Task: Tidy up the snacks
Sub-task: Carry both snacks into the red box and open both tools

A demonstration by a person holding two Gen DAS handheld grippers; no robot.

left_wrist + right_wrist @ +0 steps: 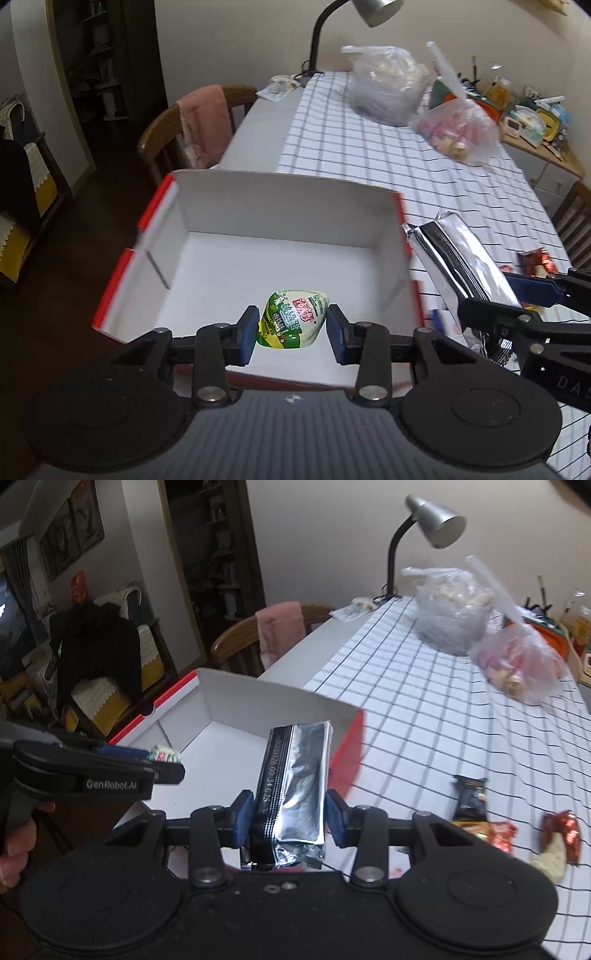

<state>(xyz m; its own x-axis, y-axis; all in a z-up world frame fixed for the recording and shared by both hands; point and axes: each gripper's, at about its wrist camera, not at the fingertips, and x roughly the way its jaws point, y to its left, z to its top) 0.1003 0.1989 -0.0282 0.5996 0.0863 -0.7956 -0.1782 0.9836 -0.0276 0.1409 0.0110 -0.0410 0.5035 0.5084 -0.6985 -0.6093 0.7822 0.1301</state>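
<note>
Left gripper (291, 334) clamped on green-white snack packet (293, 319) over white box (280, 218). Right gripper (289, 818) grasping silver foil pack (295, 790) beside box's red rim.

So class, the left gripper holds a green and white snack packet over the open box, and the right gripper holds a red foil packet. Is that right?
Not quite. The right gripper holds a silver foil packet, not red, as the right wrist view shows. The left gripper does hold the green and white snack packet over the open box.
</note>
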